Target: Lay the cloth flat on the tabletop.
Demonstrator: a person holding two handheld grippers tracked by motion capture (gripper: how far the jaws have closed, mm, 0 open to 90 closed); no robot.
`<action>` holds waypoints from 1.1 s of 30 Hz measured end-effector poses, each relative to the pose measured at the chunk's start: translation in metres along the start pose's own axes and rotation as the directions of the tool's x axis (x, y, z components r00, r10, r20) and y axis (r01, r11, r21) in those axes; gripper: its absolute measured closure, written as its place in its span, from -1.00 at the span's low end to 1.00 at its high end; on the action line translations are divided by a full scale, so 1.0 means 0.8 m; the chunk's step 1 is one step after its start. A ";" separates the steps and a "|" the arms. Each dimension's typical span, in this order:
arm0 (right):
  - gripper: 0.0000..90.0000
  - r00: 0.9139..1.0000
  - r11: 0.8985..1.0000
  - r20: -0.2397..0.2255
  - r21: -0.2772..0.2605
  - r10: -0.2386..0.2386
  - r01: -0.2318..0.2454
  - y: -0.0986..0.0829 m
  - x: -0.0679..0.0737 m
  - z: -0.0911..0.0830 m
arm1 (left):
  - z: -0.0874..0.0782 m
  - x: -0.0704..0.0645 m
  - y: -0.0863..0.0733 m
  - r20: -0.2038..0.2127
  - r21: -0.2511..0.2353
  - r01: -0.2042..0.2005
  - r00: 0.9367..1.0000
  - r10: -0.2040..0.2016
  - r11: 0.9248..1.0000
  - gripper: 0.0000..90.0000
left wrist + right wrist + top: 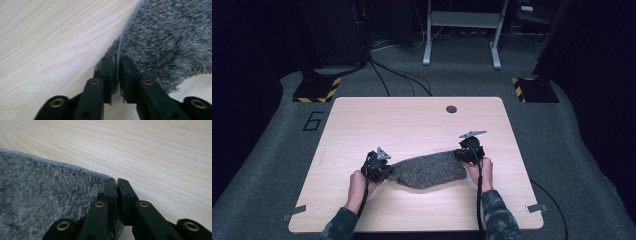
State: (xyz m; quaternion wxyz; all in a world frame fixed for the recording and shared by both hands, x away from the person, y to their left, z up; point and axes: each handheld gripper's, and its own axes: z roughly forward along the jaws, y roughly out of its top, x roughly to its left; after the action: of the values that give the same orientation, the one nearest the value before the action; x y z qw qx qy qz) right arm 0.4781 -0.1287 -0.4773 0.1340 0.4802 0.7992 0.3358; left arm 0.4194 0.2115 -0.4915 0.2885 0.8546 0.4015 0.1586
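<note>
Grey fleece cloth (pixel 429 170) stretches between left gripper (pixel 116 75) and right gripper (pixel 117 195), both apparently clamped on its edges.

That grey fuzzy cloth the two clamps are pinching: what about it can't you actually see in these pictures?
- Underside of the grey cloth: hidden in the high view by its own top, so folds or layers cannot be told.
- Pinched edge: covered by the left gripper in its view, and by the right gripper in its view.
- Cloth's full outline: cut off by the picture edges in both gripper views.
- Stitching along the hem: too small in the high view.
</note>
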 end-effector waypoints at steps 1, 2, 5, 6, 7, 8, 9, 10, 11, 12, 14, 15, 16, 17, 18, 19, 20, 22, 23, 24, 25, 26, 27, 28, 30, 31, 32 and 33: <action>0.91 1.000 1.000 -0.003 -0.007 -0.001 0.001 0.001 0.001 -0.004 | 0.001 0.001 -0.001 0.007 -0.003 0.013 1.000 -0.013 1.000 0.74; 0.91 1.000 1.000 0.000 -0.022 -0.005 0.005 0.001 0.003 -0.009 | 0.001 0.002 -0.001 0.002 0.006 0.017 1.000 -0.017 1.000 0.69; 0.91 1.000 0.999 -0.003 -0.027 -0.024 0.024 0.000 0.006 -0.013 | 0.003 -0.001 -0.002 0.002 0.011 0.010 1.000 -0.010 1.000 0.51; 0.91 1.000 0.999 -0.001 -0.027 -0.025 0.025 0.000 0.008 -0.014 | 0.004 -0.003 -0.001 0.004 0.007 0.005 1.000 -0.005 1.000 0.43; 0.91 1.000 0.999 -0.003 -0.034 -0.027 0.027 -0.001 0.010 -0.015 | 0.004 -0.004 0.000 -0.003 0.000 -0.001 1.000 0.001 1.000 0.35; 0.91 0.999 0.998 -0.004 -0.040 -0.041 0.041 -0.002 0.009 -0.016 | 0.005 -0.006 0.001 -0.006 -0.008 0.001 1.000 -0.001 1.000 0.34; 0.91 1.000 0.999 -0.002 -0.045 -0.031 0.031 -0.002 0.011 -0.017 | 0.004 -0.005 0.004 -0.004 -0.014 -0.012 1.000 0.012 1.000 0.31; 0.91 0.999 0.997 -0.005 -0.055 -0.044 0.044 -0.003 0.011 -0.020 | 0.005 -0.005 0.005 0.001 -0.016 -0.006 1.000 0.006 1.000 0.32; 0.91 0.999 0.997 -0.004 -0.061 -0.042 0.042 -0.004 0.011 -0.021 | 0.006 -0.005 0.007 0.000 -0.019 -0.008 1.000 0.008 1.000 0.34; 0.91 0.999 0.997 -0.004 -0.067 -0.034 0.034 -0.004 0.012 -0.023 | 0.008 -0.006 0.008 0.000 -0.020 -0.008 1.000 0.008 1.000 0.38; 0.91 0.999 0.997 0.002 -0.066 -0.048 0.048 -0.005 0.011 -0.028 | 0.011 -0.008 0.009 0.000 -0.020 -0.024 1.000 0.024 1.000 0.54; 0.91 0.999 0.997 0.005 -0.069 -0.047 0.047 -0.005 0.011 -0.029 | 0.013 -0.009 0.009 -0.002 -0.015 -0.025 1.000 0.025 1.000 0.61; 0.91 0.999 0.997 0.005 -0.068 -0.040 0.040 -0.005 0.012 -0.031 | 0.015 -0.010 0.009 -0.005 -0.015 -0.019 1.000 0.019 1.000 0.68; 0.91 1.000 0.997 0.006 -0.066 -0.030 0.030 -0.006 0.012 -0.032 | 0.016 -0.010 0.008 -0.020 -0.020 -0.024 1.000 0.024 1.000 0.76; 0.91 0.999 0.997 0.006 -0.068 -0.049 0.049 -0.007 0.011 -0.033 | 0.016 -0.011 0.007 -0.014 -0.024 -0.019 1.000 0.018 1.000 0.84; 0.91 0.998 0.996 0.009 -0.071 -0.055 0.056 -0.008 0.011 -0.033 | 0.015 -0.012 0.007 -0.013 -0.031 -0.025 1.000 0.024 0.999 0.88; 0.91 0.999 0.996 0.011 -0.071 -0.053 0.054 -0.009 0.011 -0.033 | 0.013 -0.013 0.007 -0.024 -0.030 -0.040 0.999 0.039 0.999 0.89; 0.91 0.998 0.996 0.012 -0.069 -0.054 0.055 -0.010 0.011 -0.034 | 0.010 -0.014 0.007 -0.017 -0.047 -0.045 0.999 0.045 0.998 0.91; 0.91 0.999 0.996 0.008 -0.072 -0.048 0.048 -0.010 0.011 -0.034 | 0.006 -0.013 0.007 -0.018 -0.057 -0.048 0.999 0.047 0.997 0.91; 0.91 0.999 0.996 0.010 -0.080 -0.039 0.039 -0.011 0.012 -0.035 | 0.004 -0.012 0.007 -0.019 -0.068 -0.041 0.999 0.040 0.997 0.91; 0.91 0.999 0.996 0.011 -0.076 -0.046 0.046 -0.011 0.011 -0.037 | 0.002 -0.011 0.007 -0.020 -0.065 -0.044 0.999 0.043 0.997 0.91; 0.91 0.999 0.996 0.009 -0.082 -0.046 0.047 -0.011 0.011 -0.037 | 0.000 -0.009 0.006 -0.021 -0.073 -0.041 0.999 0.040 0.996 0.91; 0.91 0.999 0.996 0.005 -0.084 -0.037 0.037 -0.012 0.011 -0.039 | 0.000 -0.009 0.006 -0.021 -0.073 -0.041 0.999 0.040 0.996 0.91; 0.91 0.999 0.995 0.007 -0.091 -0.040 0.040 -0.012 0.011 -0.041 | -0.006 -0.007 0.006 -0.023 -0.071 -0.044 0.999 0.042 0.996 0.91; 0.91 0.999 0.994 0.009 -0.099 -0.037 0.038 -0.012 0.010 -0.045 | -0.011 -0.006 0.006 -0.026 -0.091 -0.039 0.999 0.037 0.995 0.91; 0.91 0.999 0.994 0.007 -0.101 -0.034 0.035 -0.012 0.010 -0.047 | -0.014 -0.005 0.006 -0.029 -0.094 -0.043 0.999 0.040 0.995 0.91; 0.91 1.000 0.994 0.005 -0.105 -0.028 0.029 -0.012 0.010 -0.049 | -0.018 -0.005 0.007 -0.025 -0.095 -0.043 0.999 0.041 0.995 0.91; 0.91 1.000 0.993 0.004 -0.112 -0.028 0.028 -0.012 0.009 -0.051 | -0.020 -0.004 0.007 -0.023 -0.099 -0.045 0.999 0.043 0.994 0.90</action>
State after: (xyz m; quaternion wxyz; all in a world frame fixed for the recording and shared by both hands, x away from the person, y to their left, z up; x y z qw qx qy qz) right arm 0.4460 -0.1424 -0.4528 0.1664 0.4610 0.7857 0.3776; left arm 0.4129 0.2118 -0.4756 0.3230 0.8462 0.3770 0.1934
